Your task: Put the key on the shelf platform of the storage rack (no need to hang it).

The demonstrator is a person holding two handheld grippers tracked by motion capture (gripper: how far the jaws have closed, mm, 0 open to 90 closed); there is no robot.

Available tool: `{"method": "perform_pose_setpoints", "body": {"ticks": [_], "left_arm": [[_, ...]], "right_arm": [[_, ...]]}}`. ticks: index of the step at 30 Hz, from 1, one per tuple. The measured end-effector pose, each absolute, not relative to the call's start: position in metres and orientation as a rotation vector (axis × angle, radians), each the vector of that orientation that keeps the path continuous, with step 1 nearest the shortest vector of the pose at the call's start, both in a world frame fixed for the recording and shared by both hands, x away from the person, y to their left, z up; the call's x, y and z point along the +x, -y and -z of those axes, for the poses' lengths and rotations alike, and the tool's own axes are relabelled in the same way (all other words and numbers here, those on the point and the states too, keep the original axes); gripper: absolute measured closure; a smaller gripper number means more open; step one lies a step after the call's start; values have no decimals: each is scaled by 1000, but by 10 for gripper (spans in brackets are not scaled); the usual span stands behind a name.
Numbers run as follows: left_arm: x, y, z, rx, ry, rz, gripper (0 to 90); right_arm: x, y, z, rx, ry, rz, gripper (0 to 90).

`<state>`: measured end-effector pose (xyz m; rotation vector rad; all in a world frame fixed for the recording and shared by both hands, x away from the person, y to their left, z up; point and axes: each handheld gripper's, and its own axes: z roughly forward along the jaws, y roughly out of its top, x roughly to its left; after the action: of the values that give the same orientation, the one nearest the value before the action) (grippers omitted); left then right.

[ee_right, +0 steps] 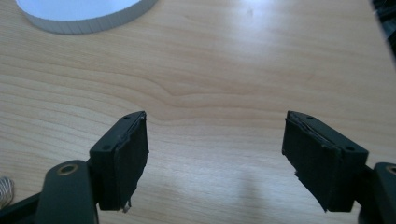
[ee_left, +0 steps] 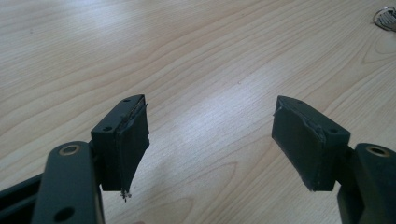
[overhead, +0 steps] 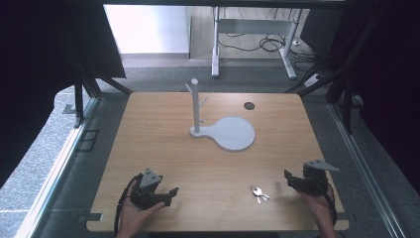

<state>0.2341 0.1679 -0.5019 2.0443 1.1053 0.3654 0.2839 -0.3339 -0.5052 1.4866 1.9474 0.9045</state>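
Note:
A small bunch of keys on a ring [overhead: 259,194] lies on the wooden table [overhead: 163,148] near its front edge, between my two grippers; its ring shows at the top right corner of the left gripper view [ee_left: 386,17] and a bit of it at the bottom left of the right gripper view [ee_right: 4,190]. My left gripper [overhead: 171,194] rests at the front left, held in a hand, its jaws wide apart with nothing between them [ee_left: 210,140]. My right gripper [overhead: 288,177] sits at the front right, also open and empty [ee_right: 215,154].
A white stand [overhead: 196,106] with a post and side pegs rises mid-table from a round white base [overhead: 233,133], whose rim shows in the right gripper view [ee_right: 88,21]. A dark round hole [overhead: 249,105] marks the far right of the table. Black frame posts flank the table.

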Motion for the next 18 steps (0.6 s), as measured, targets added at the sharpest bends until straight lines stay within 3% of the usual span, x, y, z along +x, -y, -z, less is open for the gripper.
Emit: {"method": "perform_pose_setpoints", "body": {"ticks": [18], "left_arm": [[223, -173, 488, 2024, -1020, -318, 274]], "right_arm": [[277, 330, 492, 1386, -2160, -950, 317]]}}
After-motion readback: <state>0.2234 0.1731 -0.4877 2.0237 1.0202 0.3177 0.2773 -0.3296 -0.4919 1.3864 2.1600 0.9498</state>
